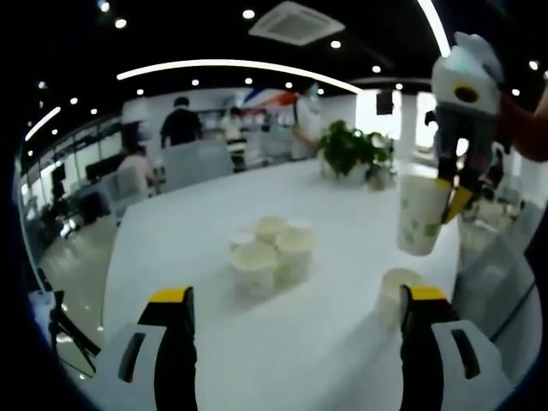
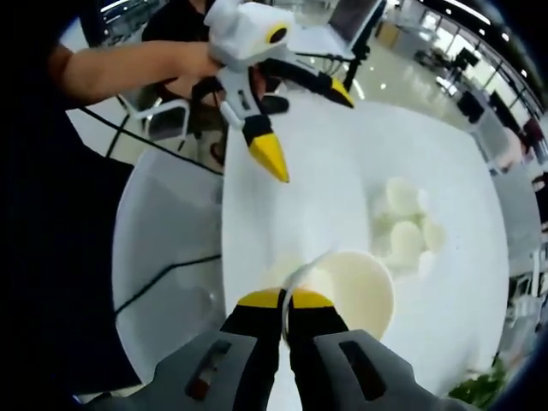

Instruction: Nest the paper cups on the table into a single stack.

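Left gripper view: low, looks level across the tabletop (image 1: 325, 223) toward the room. Right gripper view: high, looks steeply down. Shared: tabletop, cluster of cups (image 1: 270, 248).

A potted green plant (image 1: 347, 147) stands at the far end of a long white surface (image 1: 342, 325) in a brightly lit office, where several people (image 1: 181, 122) gather beyond grey chairs (image 1: 195, 161) beneath a ceiling vent (image 1: 295, 21).
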The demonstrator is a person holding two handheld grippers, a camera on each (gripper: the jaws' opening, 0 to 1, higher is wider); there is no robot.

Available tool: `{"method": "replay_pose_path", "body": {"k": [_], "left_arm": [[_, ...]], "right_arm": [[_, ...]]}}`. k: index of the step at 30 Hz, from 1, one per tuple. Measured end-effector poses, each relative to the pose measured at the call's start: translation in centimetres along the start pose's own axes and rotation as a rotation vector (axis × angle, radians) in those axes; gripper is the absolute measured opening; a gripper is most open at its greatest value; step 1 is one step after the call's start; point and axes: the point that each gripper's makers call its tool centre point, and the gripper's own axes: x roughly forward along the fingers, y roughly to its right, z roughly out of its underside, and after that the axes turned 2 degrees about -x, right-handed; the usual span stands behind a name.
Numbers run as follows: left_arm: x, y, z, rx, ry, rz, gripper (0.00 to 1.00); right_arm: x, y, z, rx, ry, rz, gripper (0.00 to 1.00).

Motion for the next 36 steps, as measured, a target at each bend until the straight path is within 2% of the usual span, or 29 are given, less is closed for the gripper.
{"method": "replay_pose_path", "body": {"k": [36], "left_arm": [[-0.1,0.3,0.6,-0.003,-0.003,0.005,0.97]], "right_arm": [[3.2,-0.7,0.8,0.083,0.023,-0.032,0.0]]}}
